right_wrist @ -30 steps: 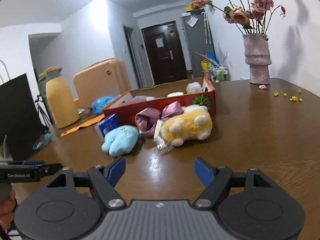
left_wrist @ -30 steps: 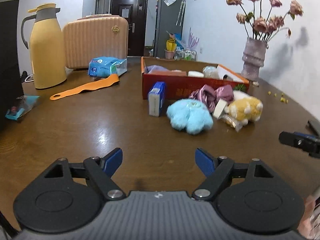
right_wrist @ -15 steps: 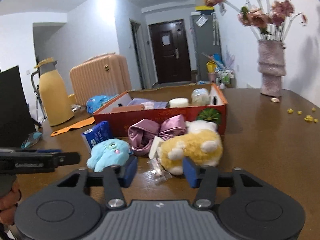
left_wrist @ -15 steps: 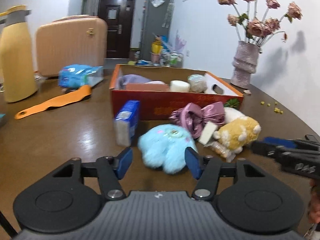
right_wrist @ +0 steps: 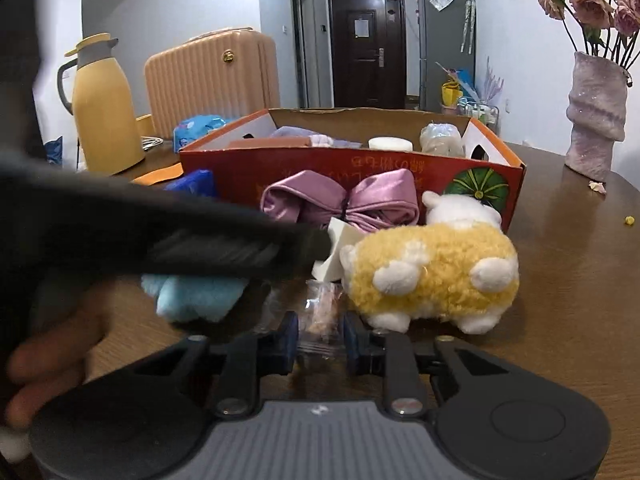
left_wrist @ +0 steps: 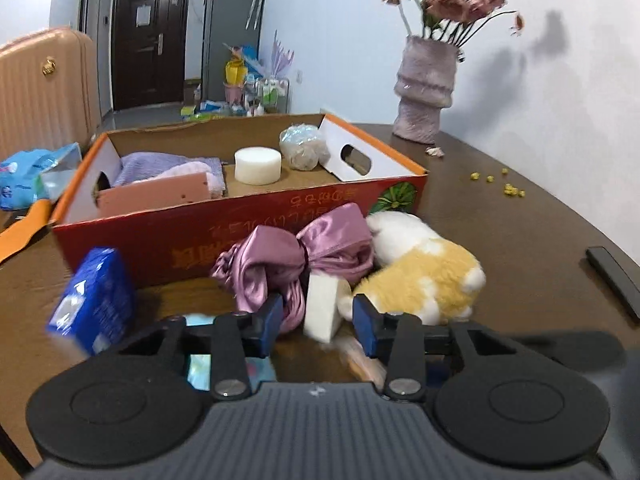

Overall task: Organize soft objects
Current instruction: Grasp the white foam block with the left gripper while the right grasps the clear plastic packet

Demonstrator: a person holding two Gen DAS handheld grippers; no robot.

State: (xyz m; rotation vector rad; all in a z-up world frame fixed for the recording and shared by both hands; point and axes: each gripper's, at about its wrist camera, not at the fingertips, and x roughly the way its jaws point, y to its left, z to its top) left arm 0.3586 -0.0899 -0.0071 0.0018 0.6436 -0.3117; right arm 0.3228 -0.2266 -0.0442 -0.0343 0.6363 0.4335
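Box (left_wrist: 240,236) near table's far edge holds towels, sponge. Outside: satin bow (left_wrist: 296,256), yellow plush (right_wrist: 432,276), blue plush (right_wrist: 192,296). Left gripper (left_wrist: 316,320) just closing, half-open around white sponge (left_wrist: 324,304), grip uncertain. Right gripper (right_wrist: 320,340) just closing, narrowed around clear packet (right_wrist: 320,312), contact uncertain.

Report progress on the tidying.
Done: towel and round sponge lie in the box. In hand: nothing lifted; the left gripper has just been closing by the white wedge, the right gripper around the clear packet. Remaining: satin bow, yellow plush, blue plush.
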